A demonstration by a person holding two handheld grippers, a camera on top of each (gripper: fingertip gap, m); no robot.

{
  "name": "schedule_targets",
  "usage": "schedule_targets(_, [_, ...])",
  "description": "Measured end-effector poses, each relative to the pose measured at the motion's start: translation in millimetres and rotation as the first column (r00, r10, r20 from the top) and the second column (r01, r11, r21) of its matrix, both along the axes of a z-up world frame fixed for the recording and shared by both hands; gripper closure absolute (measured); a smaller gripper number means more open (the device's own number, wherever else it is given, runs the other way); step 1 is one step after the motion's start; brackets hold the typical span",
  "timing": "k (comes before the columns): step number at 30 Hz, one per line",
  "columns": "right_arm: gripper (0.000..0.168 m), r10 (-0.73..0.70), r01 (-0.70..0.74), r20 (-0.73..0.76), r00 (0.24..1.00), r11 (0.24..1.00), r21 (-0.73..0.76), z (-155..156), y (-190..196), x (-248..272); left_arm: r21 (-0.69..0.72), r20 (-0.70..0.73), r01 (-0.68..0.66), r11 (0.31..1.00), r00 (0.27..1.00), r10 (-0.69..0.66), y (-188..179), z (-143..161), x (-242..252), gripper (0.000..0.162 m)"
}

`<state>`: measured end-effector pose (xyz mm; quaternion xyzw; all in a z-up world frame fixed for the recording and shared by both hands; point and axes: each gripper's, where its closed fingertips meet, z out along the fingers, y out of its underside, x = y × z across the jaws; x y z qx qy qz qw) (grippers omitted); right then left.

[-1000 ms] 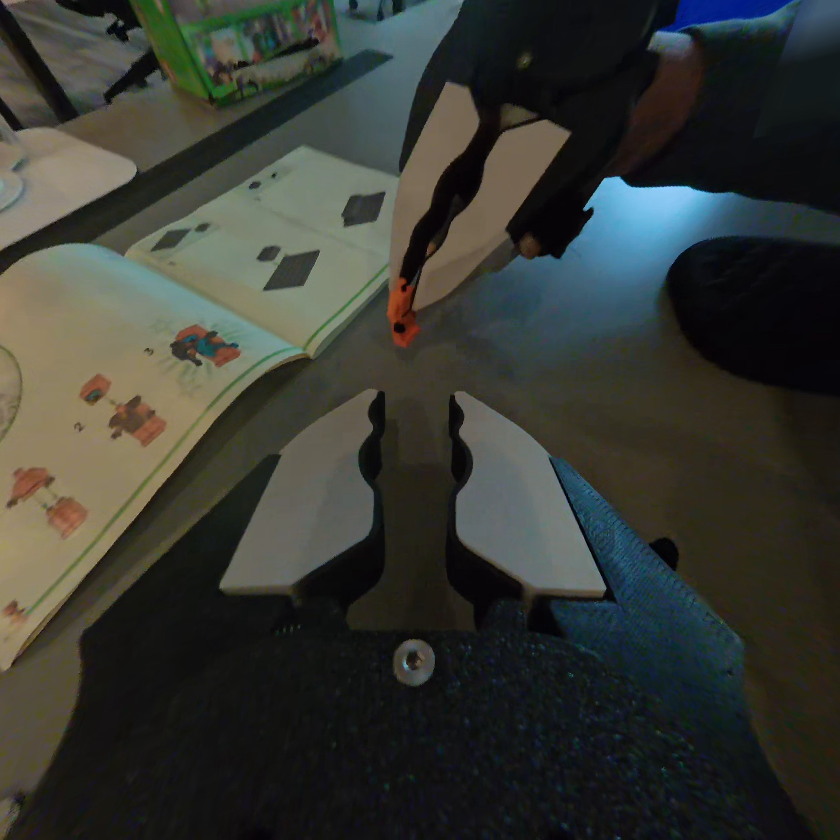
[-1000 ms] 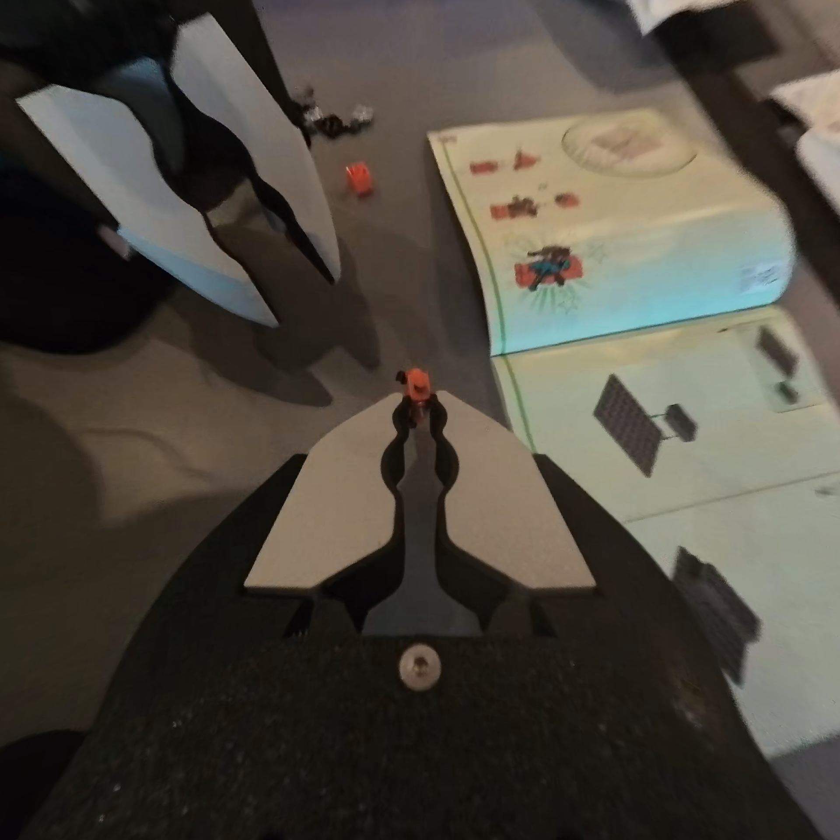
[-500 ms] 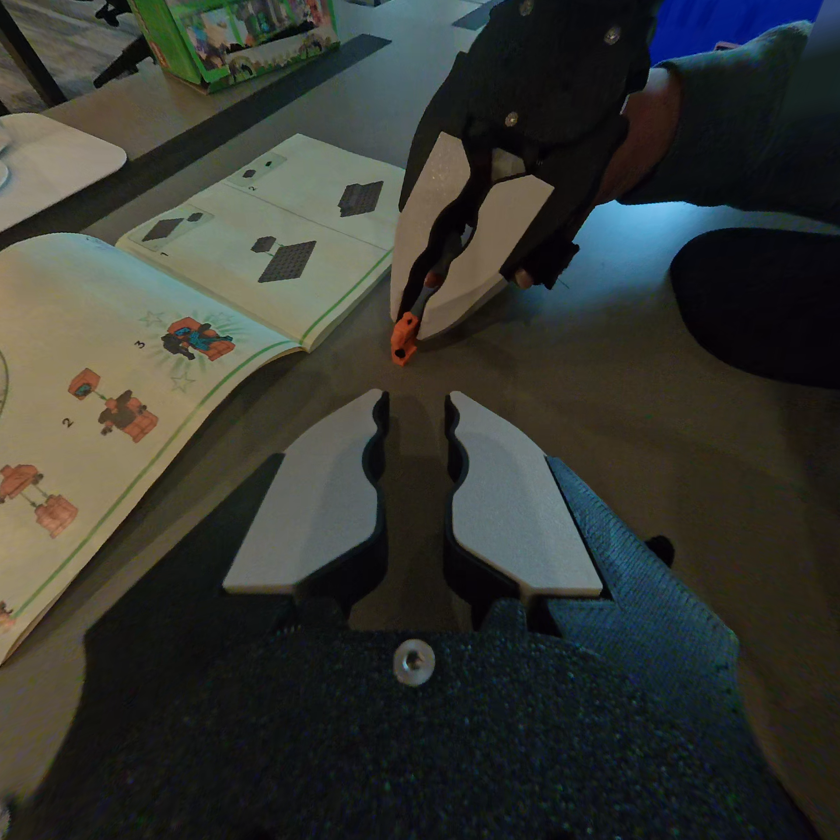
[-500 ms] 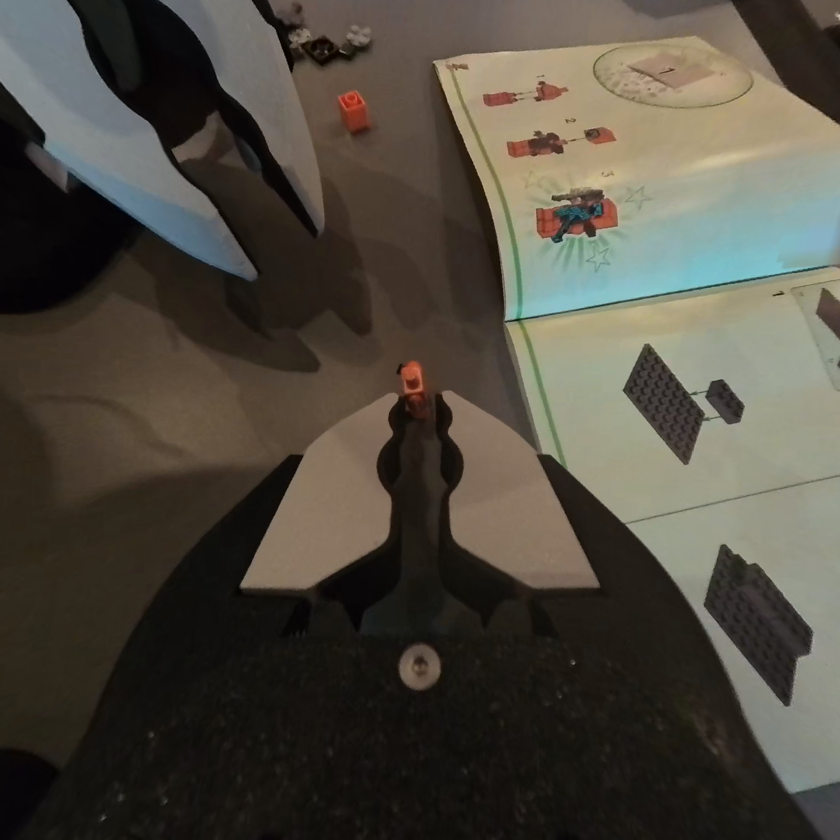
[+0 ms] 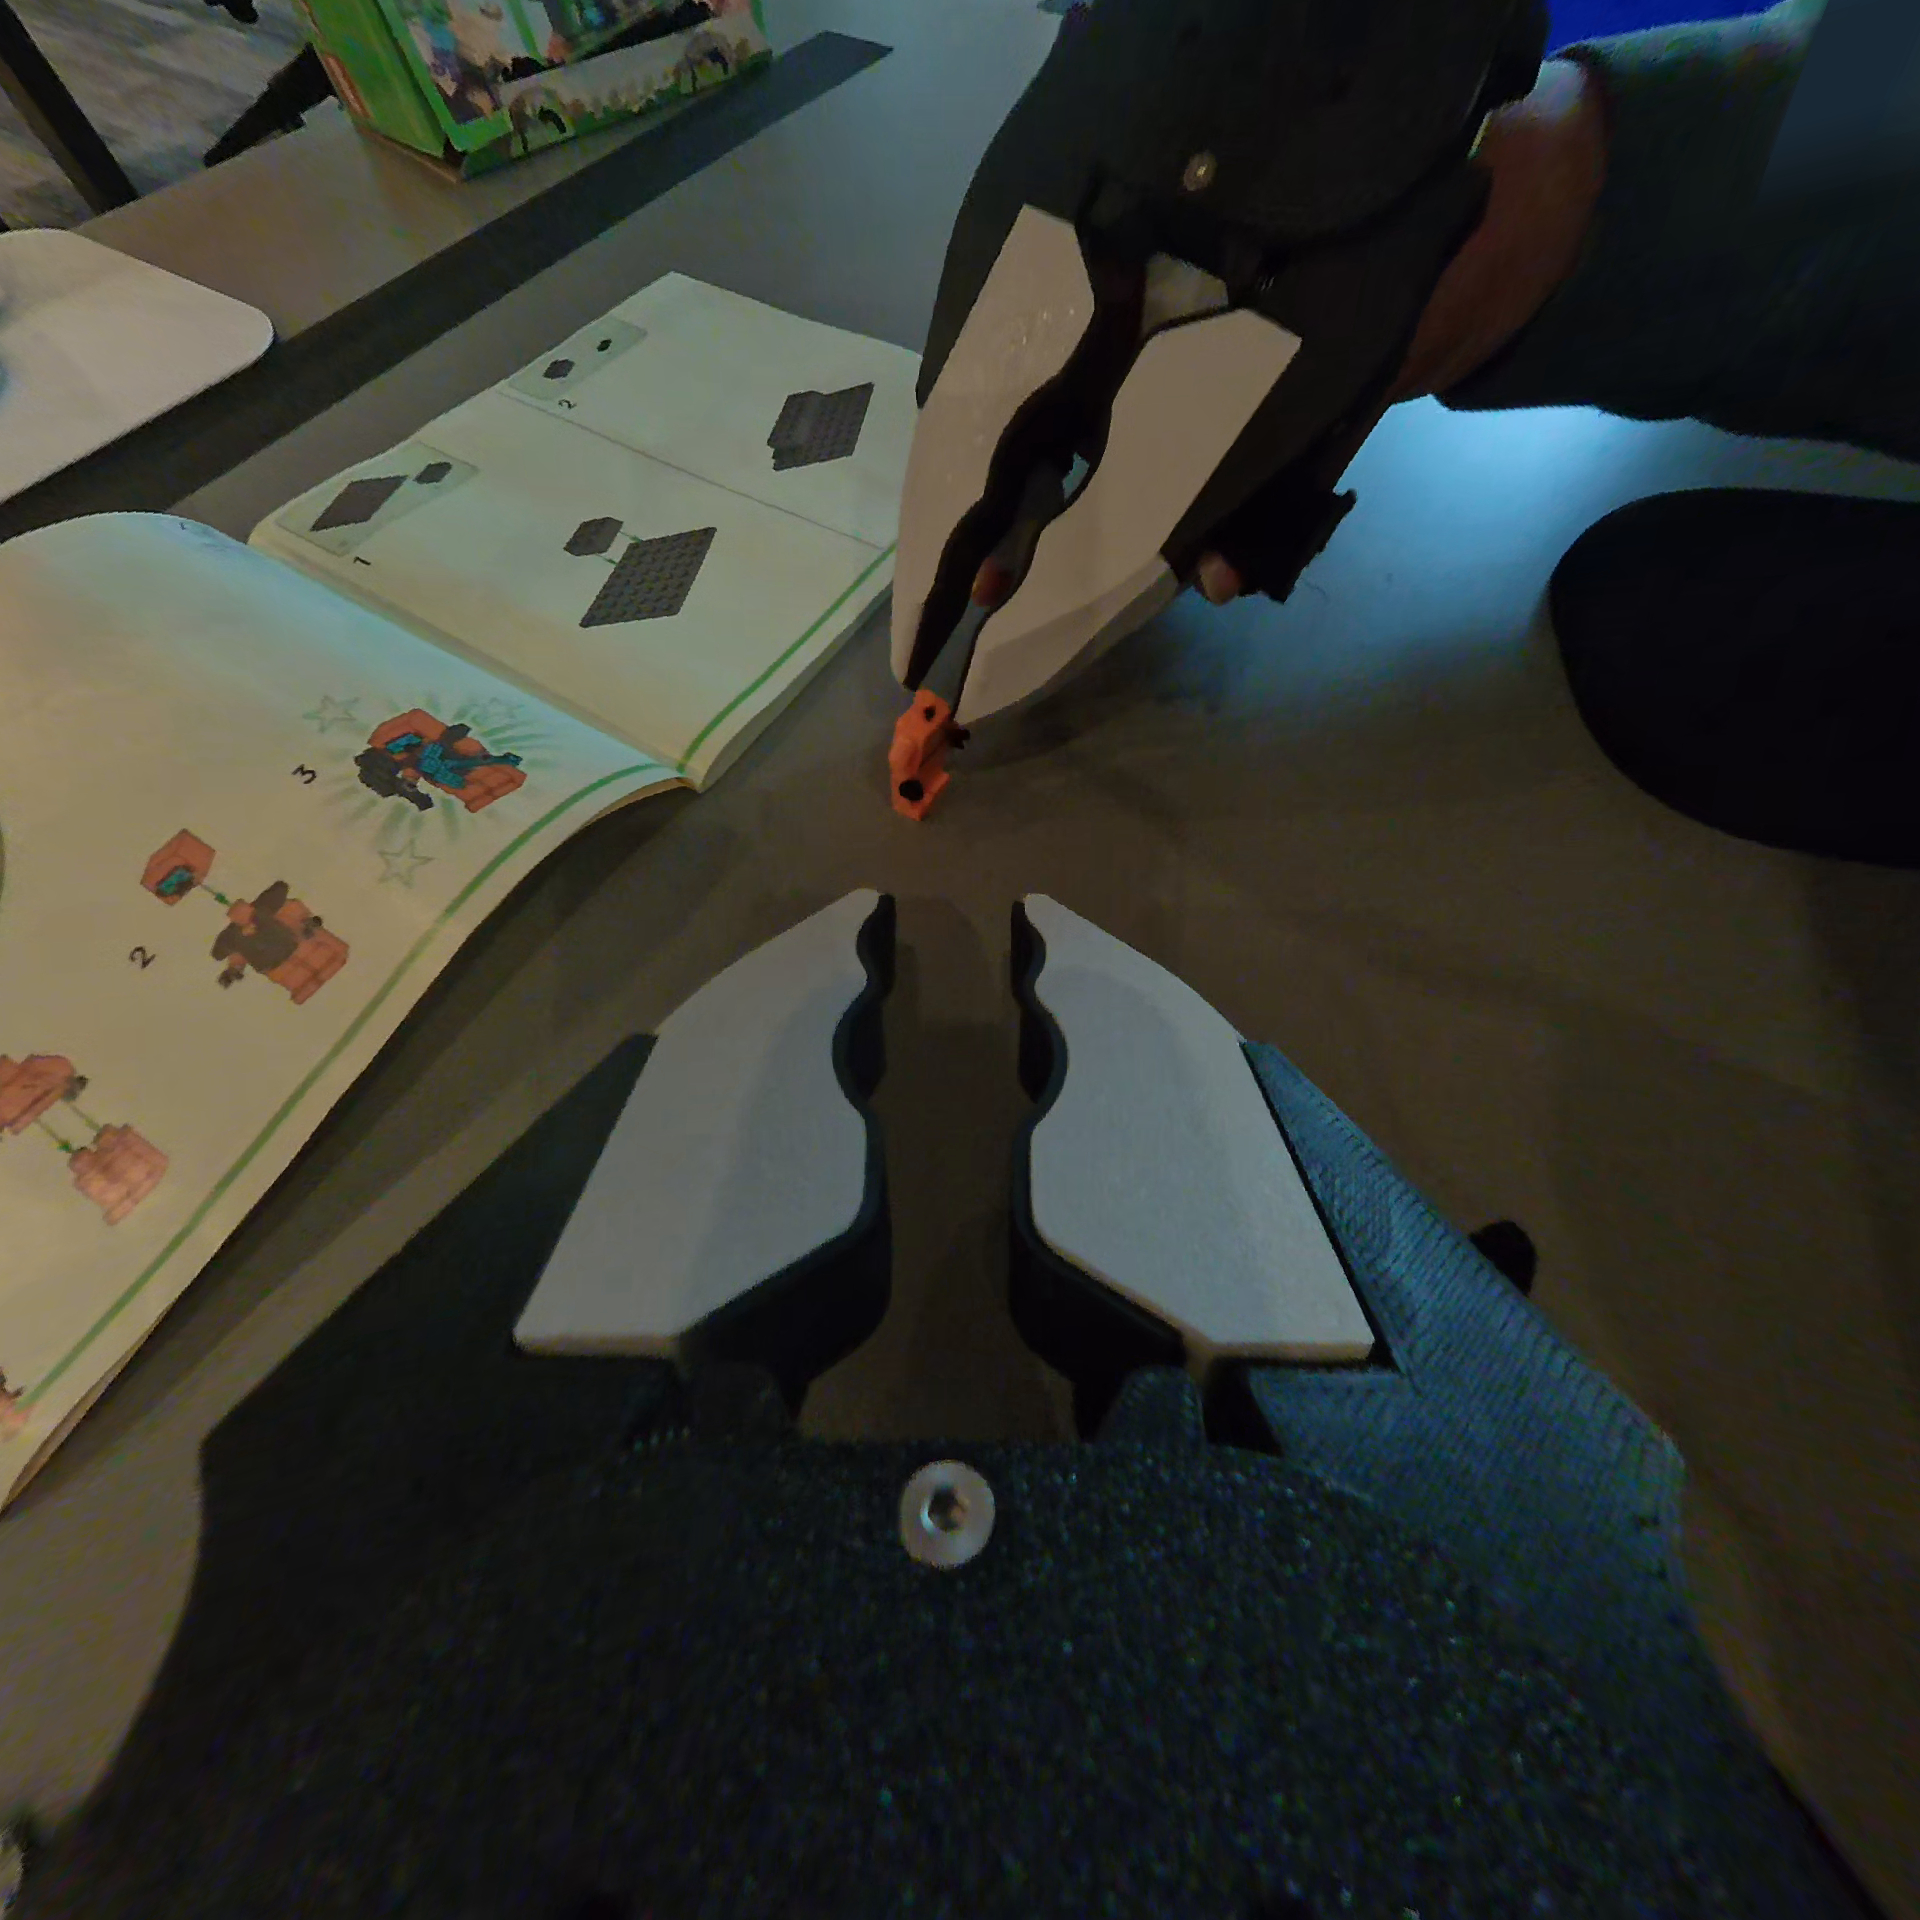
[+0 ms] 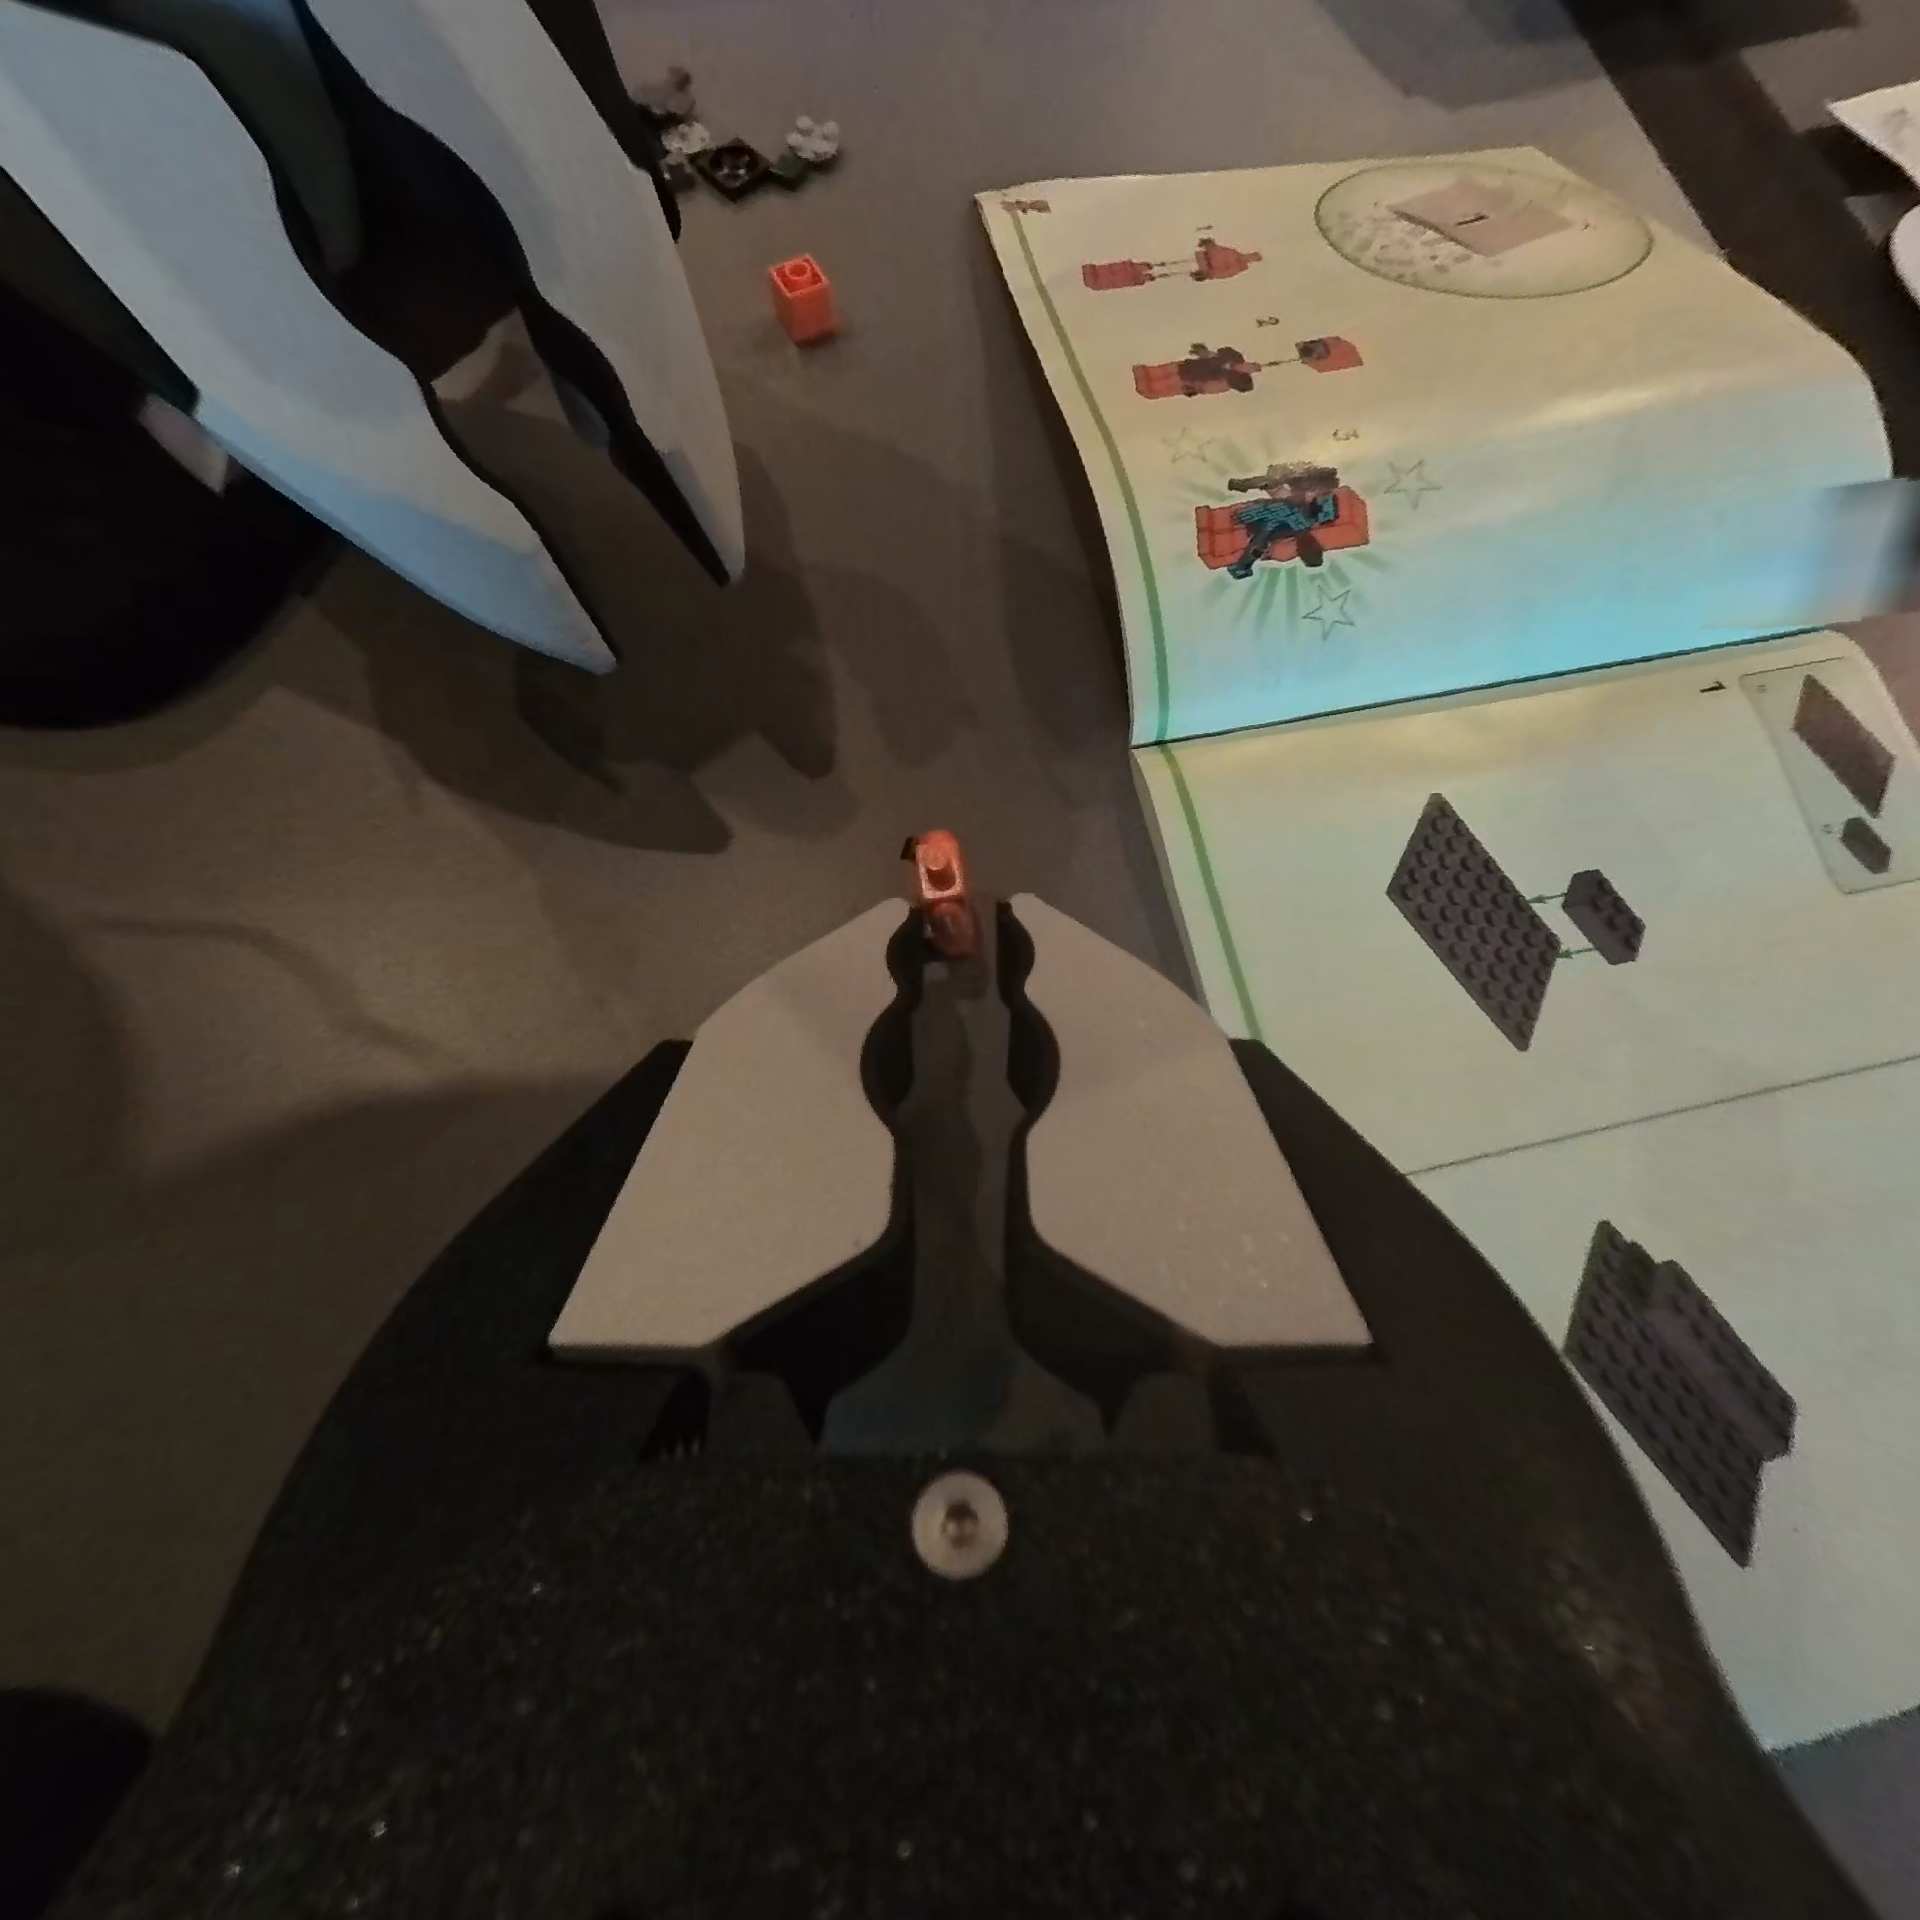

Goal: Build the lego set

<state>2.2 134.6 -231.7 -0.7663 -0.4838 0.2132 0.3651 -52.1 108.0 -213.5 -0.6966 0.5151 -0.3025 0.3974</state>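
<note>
1. Right now the right gripper [image 6: 948, 914], white-fingered on a black textured body, pinches a small orange lego piece [image 6: 940, 881] at its fingertips; the piece has a black bit on it and sticks out past the tips.
2. From the left wrist view the same right gripper [image 5: 940, 707] points down at the grey worktop [image 5: 1351, 987], with the small orange lego piece [image 5: 920, 756] at its tip, at or just above the surface; cannot tell if it touches.
3. Left gripper [image 5: 948, 909] has its fingers spread with a clear gap, nothing between them, pointing at the orange piece from close by.
4. In the right wrist view the left gripper [image 6: 665, 613] stands at the upper left, tips down near the worktop [image 6: 312, 935], apart from the held piece.
5. Open paper instruction booklet [image 5: 312, 779] lies flat on the worktop just beside the orange piece; its pages show orange and dark grey build steps. Same booklet [image 6: 1455, 727] fills the right side of the right wrist view.
6. A loose orange square lego brick [image 6: 802, 299] stands on the worktop between the left gripper and the booklet's far corner.
7. A cluster of small dark and pale lego bits [image 6: 743, 156] lies beyond that brick.
8. A green cardboard box [image 5: 540, 73] sits at the far edge, with a white flat tray [image 5: 104, 343] to its left.
9. A person's hand [image 5: 1507, 239] in a dark sleeve holds the right gripper.
</note>
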Motion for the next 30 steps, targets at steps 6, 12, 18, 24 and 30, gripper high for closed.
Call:
schedule_targets(6, [0.156,-0.006,0.006,0.0,1.0,1.0,0.01,4.0,1.1,0.4,0.007,-0.016,0.003,1.0,1.0,-0.003,-1.0,-2.3,0.3,0.141])
schedule_targets(12, [0.157,-0.015,0.015,-0.003,1.0,1.0,0.013,6.3,1.1,1.1,0.013,-0.025,0.008,1.0,1.0,-0.008,-2.3,-3.5,0.8,0.141])
schedule_targets(18, [0.157,-0.022,0.022,-0.006,1.0,1.0,0.019,8.8,-0.3,2.1,0.016,-0.03,0.01,1.0,1.0,-0.009,-2.7,-4.1,1.0,0.141])
schedule_targets(24, [0.156,-0.049,0.05,-0.038,0.998,0.998,0.032,19.7,-4.0,5.6,0.018,-0.033,0.007,1.0,0.999,-0.007,-2.5,-4.4,0.8,0.142])
schedule_targets(30, [0.156,-0.202,0.206,-0.059,0.978,0.976,0.075,34.2,-30.3,7.7,0.052,-0.062,-0.012,0.999,0.998,0.016,-2.0,-5.2,-0.9,0.151])
